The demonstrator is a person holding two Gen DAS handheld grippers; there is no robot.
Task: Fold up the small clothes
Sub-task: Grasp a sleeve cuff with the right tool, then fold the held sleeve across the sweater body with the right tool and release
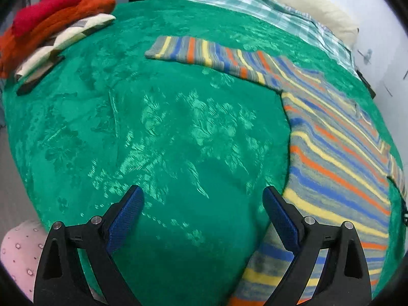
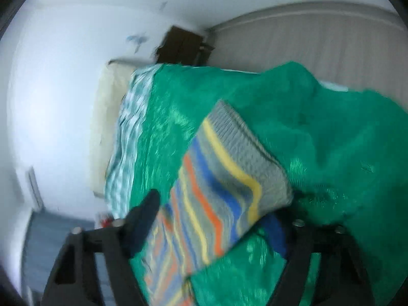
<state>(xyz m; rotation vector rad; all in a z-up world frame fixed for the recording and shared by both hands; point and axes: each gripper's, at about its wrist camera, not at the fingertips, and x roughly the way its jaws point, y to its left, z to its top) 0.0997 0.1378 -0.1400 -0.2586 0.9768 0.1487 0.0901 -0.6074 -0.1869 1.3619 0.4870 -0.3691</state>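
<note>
A small striped knit sweater (image 1: 336, 153) in grey, blue, orange and yellow lies flat on the green bedspread (image 1: 158, 132), one sleeve (image 1: 204, 51) stretched out to the left. My left gripper (image 1: 204, 201) is open and empty, hovering over the green cover just left of the sweater's hem. In the blurred right wrist view the other sleeve (image 2: 224, 173) lies between the wide-apart fingers of my right gripper (image 2: 214, 219), its cuff pointing away; the fingers do not pinch it.
A stack of folded red, orange and cream clothes (image 1: 51, 25) sits at the far left of the bed. A cream pillow (image 1: 306, 2) and checked sheet (image 1: 242, 2) lie at the head. A pink patterned cloth (image 1: 20, 250) is at the lower left.
</note>
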